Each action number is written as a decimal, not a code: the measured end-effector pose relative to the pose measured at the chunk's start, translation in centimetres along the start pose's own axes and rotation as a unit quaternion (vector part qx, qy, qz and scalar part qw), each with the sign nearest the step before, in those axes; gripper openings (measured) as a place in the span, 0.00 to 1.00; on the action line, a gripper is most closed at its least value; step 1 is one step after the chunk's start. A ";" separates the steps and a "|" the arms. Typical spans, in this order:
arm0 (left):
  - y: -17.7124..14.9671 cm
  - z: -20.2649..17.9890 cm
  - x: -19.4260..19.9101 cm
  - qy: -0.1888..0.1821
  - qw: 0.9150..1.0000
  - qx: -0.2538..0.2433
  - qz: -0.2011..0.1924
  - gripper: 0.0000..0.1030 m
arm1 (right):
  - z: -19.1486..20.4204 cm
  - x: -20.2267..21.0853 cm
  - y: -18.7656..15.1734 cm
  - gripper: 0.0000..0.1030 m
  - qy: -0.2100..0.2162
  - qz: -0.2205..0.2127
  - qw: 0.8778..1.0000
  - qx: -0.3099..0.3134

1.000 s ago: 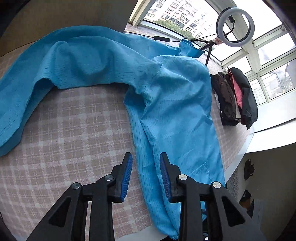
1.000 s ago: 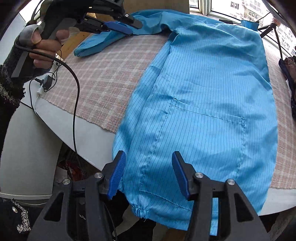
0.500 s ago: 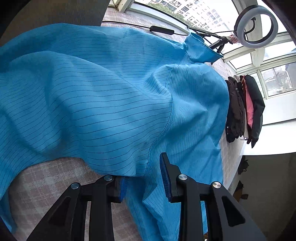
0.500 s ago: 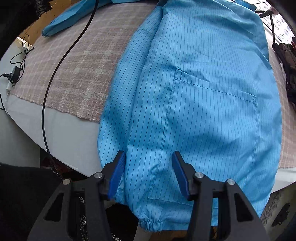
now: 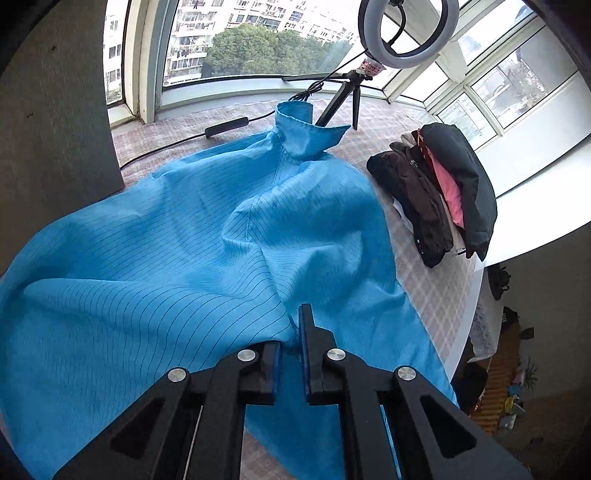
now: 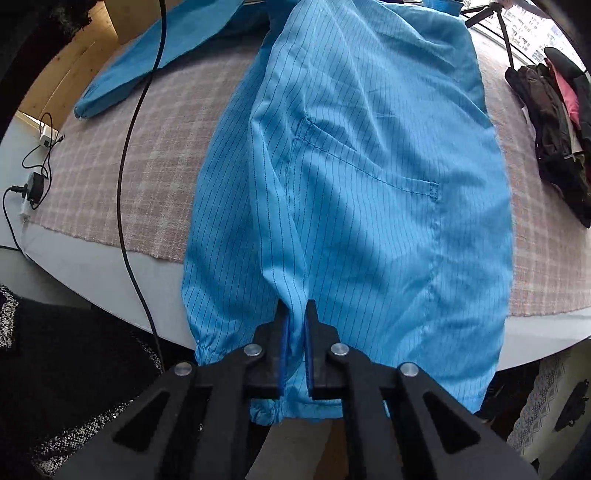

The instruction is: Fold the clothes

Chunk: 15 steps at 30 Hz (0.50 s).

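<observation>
We see both grippers' jaws just closed on the blue coat [image 5: 192,258] — left gripper [image 5: 291,354] mid-cloth, right gripper [image 6: 294,343] near its hem.

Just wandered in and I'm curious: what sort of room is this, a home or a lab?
Most likely a flat's glazed sunroom, high up, set up for filming. Curved windows look out on apartment blocks, a ring light stands on a table under a plaid cloth, and folded clothes are piled beside a blue coat.
</observation>
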State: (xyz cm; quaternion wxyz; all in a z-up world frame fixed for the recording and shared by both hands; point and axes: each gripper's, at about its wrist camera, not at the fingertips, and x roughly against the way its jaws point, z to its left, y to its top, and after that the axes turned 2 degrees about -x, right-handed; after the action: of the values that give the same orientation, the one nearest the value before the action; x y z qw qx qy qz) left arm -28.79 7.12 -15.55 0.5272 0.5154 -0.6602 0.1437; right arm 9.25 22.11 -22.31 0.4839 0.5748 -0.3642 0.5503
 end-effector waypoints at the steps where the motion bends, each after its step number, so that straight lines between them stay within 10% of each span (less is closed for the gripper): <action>1: 0.8 -0.5 0.3 0.002 1.000 -0.009 -0.002 0.07 | -1.2 1.5 0.1 0.06 -0.007 -0.015 1.000 -0.013; 15: 13.5 -14.2 1.3 -0.015 0.989 -0.141 -0.028 0.05 | -14.3 19.9 2.2 0.04 -0.181 -0.194 0.947 -0.183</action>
State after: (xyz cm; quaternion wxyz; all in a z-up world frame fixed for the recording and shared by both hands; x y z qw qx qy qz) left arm -32.12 22.60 -3.95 0.5882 0.4566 -0.6669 0.0262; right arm 5.73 37.52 -3.38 0.6044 0.6254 -0.4215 0.2566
